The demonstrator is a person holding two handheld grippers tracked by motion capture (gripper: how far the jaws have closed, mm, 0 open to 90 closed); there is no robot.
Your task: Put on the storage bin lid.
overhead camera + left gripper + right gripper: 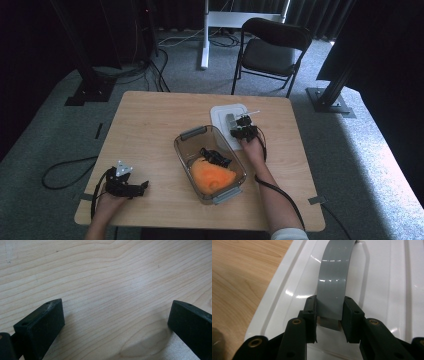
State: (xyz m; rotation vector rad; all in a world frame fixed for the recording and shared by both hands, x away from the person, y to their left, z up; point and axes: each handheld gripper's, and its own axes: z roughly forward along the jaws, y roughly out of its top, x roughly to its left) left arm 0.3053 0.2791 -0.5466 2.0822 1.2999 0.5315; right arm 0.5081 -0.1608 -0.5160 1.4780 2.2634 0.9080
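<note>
Right gripper (329, 315) at the far right part of the counter (150, 125), jaws drawn in against the two edges of the grey handle (334, 285) of the white lid (382, 290); the pads press on the handle's near end, so the handle is gripped. In the high view the same gripper (243, 125) sits over the lid (220, 112), which lies flat near the far edge, just beyond and to the right of the clear bin (186, 150). The handle arches up from the lid's ribbed surface and runs away from the gripper along the lid's midline.

The bin stands open near the counter's middle, set at an angle, with grey latches at its two short ends. Inside lie an orange cloth (212, 177) toward the near end and a black bundle (216, 156) beyond it, the two touching.

Left gripper (131, 186) rests near the near left corner of the counter, well apart from the bin. In the left gripper view its jaws stand wide apart over bare wood (107, 290), with nothing between them.
</note>
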